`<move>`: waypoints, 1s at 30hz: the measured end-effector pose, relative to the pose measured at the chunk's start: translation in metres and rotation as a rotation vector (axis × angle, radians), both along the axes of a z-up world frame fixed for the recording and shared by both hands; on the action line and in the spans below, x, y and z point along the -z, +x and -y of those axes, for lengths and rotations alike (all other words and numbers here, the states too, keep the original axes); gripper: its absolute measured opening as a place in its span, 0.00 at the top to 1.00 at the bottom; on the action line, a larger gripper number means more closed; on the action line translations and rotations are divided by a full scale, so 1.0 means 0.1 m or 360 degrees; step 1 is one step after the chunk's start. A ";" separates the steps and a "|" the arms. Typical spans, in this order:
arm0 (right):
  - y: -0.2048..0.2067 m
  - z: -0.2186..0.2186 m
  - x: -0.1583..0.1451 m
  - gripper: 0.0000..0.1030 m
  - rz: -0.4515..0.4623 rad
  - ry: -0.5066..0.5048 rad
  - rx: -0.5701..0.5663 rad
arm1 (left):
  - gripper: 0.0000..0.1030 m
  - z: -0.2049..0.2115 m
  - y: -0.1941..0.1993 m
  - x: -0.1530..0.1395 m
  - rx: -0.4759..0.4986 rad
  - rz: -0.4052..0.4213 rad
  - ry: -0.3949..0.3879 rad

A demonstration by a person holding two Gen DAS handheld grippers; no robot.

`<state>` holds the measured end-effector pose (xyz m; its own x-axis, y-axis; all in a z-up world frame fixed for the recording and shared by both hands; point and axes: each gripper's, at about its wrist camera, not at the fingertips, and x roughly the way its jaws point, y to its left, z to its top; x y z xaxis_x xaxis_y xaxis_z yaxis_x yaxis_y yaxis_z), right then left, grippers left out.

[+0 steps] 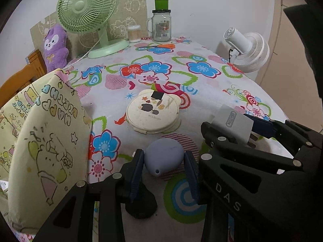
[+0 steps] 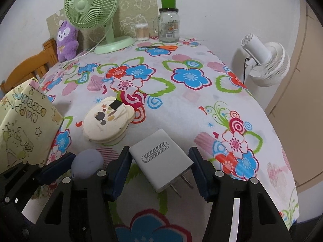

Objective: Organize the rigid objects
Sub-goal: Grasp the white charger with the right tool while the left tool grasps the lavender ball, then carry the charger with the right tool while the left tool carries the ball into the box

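A lavender egg-shaped object [image 1: 164, 155] lies on the flowered tablecloth between the pads of my left gripper [image 1: 164, 166]. The pads stand on either side of it with small gaps, open. A grey-white wall charger [image 2: 160, 160] with two prongs lies between the pads of my right gripper [image 2: 160, 170], also open around it. In the left wrist view the right gripper [image 1: 238, 129] and the charger [image 1: 232, 124] show at the right. In the right wrist view the left gripper [image 2: 80, 167] and the egg [image 2: 86, 164] show at lower left. A cream bear-shaped compact [image 1: 152, 111] lies further back.
A yellow cartoon gift bag [image 1: 44, 141] stands at the left, close to the left gripper. At the back stand a green desk fan [image 1: 88, 16], a cotton-swab jar [image 1: 134, 33] and a glass jar [image 1: 161, 25]; orange scissors [image 1: 161, 46] lie nearby. A white fan [image 1: 248, 50] stands beyond the right table edge.
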<state>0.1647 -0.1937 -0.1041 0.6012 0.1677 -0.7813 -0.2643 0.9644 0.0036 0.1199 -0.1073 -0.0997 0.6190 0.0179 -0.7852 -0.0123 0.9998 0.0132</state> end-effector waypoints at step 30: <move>-0.69 0.06 -0.48 0.41 0.0060 -0.0029 0.0098 | 0.60 0.06 -0.57 -0.42 0.0087 0.0103 0.0016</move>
